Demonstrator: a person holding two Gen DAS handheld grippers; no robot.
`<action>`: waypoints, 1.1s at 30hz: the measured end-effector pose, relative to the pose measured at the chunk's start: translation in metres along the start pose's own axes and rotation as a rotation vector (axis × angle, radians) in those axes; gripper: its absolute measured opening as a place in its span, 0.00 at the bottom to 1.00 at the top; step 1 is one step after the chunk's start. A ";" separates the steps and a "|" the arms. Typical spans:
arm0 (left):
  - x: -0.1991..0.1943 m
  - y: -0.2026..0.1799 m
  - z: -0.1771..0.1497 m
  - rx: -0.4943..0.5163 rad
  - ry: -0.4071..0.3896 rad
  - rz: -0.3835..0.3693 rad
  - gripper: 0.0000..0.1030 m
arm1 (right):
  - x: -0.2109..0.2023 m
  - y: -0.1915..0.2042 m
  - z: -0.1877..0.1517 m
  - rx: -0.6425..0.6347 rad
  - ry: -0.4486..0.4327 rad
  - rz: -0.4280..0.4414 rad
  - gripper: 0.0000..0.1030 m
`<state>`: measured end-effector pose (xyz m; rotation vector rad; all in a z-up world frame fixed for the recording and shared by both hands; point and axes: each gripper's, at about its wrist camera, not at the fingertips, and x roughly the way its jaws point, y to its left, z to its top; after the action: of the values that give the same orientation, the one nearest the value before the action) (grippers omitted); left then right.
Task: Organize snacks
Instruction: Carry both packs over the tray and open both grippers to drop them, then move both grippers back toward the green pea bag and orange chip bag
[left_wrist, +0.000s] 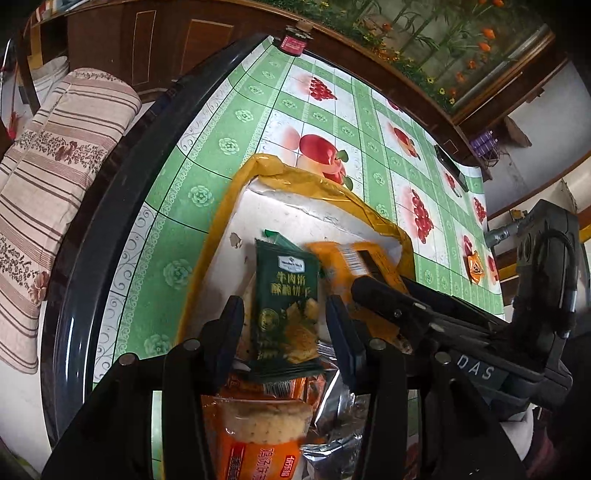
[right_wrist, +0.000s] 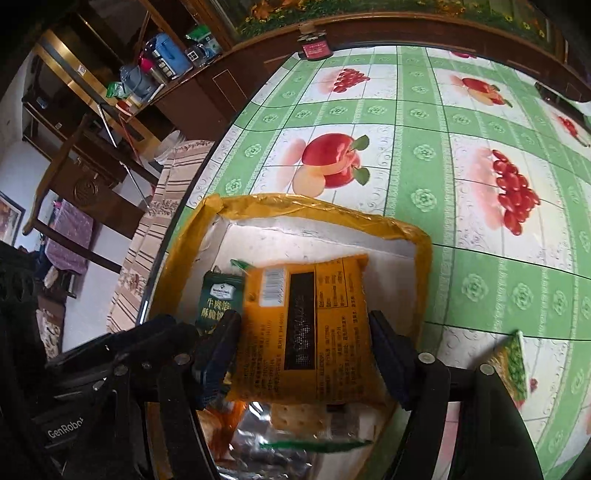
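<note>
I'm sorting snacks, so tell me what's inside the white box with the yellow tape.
Inside the box: a green packet, an orange packet, crackers and silver wrappers. Anything beneath them is covered.

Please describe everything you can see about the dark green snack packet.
The dark green snack packet is a small, flat, glossy pouch with yellow Chinese characters, a white logo near the top, a biscuit picture below and crimped ends. It stands roughly upright between the fingers of the left hand-held gripper, over the white box with yellow tape. The orange packet sits right beside it.
</note>
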<state>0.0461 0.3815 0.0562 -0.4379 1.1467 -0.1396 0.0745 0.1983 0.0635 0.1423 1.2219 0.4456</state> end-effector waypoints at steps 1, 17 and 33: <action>0.000 0.001 0.000 -0.002 0.002 -0.002 0.46 | 0.000 0.000 0.001 0.001 -0.003 0.006 0.70; -0.044 -0.065 -0.029 0.179 -0.097 0.233 0.57 | -0.058 -0.050 -0.028 0.123 -0.082 0.034 0.69; -0.061 -0.169 -0.092 0.341 -0.185 0.368 0.60 | -0.114 -0.126 -0.101 0.196 -0.089 0.024 0.70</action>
<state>-0.0431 0.2236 0.1460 0.0648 0.9794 0.0275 -0.0179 0.0248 0.0859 0.3413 1.1757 0.3362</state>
